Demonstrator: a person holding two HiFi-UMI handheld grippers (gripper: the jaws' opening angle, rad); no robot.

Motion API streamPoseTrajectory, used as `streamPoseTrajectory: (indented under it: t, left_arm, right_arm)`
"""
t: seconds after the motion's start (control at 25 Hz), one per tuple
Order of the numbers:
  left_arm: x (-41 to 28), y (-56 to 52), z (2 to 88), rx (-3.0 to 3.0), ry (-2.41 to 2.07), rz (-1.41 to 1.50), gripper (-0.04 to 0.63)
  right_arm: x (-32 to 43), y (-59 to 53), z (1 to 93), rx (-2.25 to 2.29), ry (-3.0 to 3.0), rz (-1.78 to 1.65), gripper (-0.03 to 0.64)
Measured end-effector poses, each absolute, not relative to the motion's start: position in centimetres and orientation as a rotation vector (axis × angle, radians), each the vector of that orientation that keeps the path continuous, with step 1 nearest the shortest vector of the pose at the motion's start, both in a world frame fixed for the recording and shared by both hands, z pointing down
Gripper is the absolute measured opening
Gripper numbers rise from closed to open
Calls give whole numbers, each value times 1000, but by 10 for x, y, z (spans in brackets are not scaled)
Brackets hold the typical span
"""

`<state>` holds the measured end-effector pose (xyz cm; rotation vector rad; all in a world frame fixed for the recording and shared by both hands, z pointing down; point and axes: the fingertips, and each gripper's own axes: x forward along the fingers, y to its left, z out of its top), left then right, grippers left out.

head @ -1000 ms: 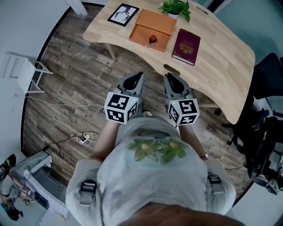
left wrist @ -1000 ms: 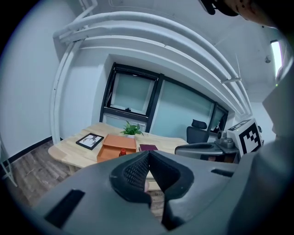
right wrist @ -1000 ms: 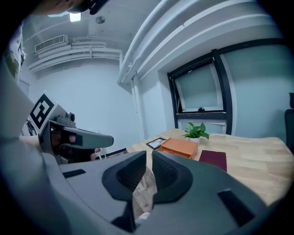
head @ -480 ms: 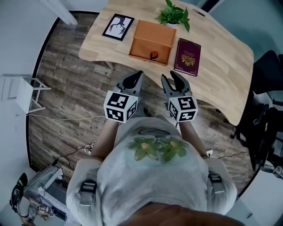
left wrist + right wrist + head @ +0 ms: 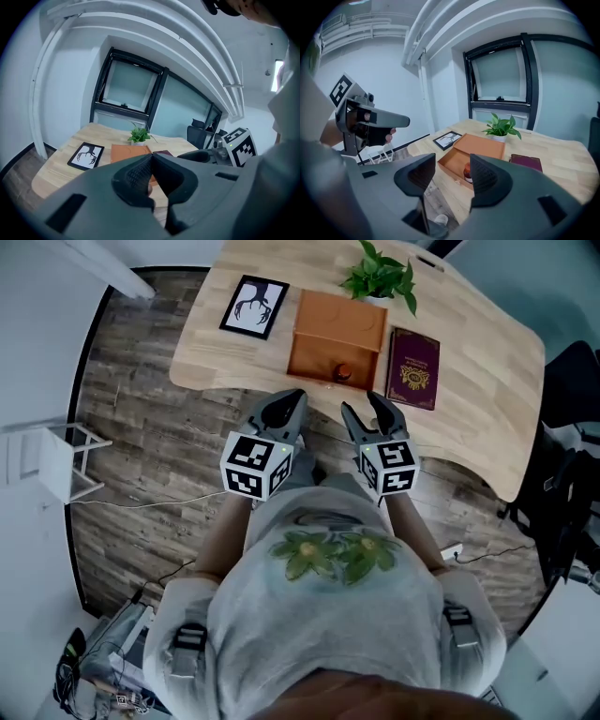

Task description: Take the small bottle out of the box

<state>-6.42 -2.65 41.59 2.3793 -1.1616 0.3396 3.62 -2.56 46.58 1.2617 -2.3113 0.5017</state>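
Observation:
An open orange box (image 5: 336,334) lies on the wooden table (image 5: 469,418), its lid folded back. A small brown bottle with a red cap (image 5: 343,372) stands at the box's near edge; the right gripper view shows the bottle (image 5: 467,172) too, partly behind a jaw. My right gripper (image 5: 367,412) hovers just short of the table edge. Its jaws are opening and nothing is between them. My left gripper (image 5: 290,404) is beside it over the floor, shut and empty, its pads (image 5: 140,176) meeting.
A maroon book (image 5: 413,369) lies right of the box, a framed deer picture (image 5: 253,306) left of it, and a potted plant (image 5: 380,273) behind. A black office chair (image 5: 567,418) stands at the right. A white folding stand (image 5: 47,460) and cables are on the floor.
The right gripper's jaws have spread from shut to wide apart. Both grippers have come closer to the table edge, and the table sits nearer in the head view.

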Motion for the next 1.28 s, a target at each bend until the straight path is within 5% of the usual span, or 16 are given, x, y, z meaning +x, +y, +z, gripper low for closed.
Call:
streamPoseTrajectory:
  t: [1.28]
  left_arm:
    - [-51, -82, 463, 2242, -1133, 388, 8]
  right_arm:
    - [37, -91, 549, 1092, -2147, 616, 218]
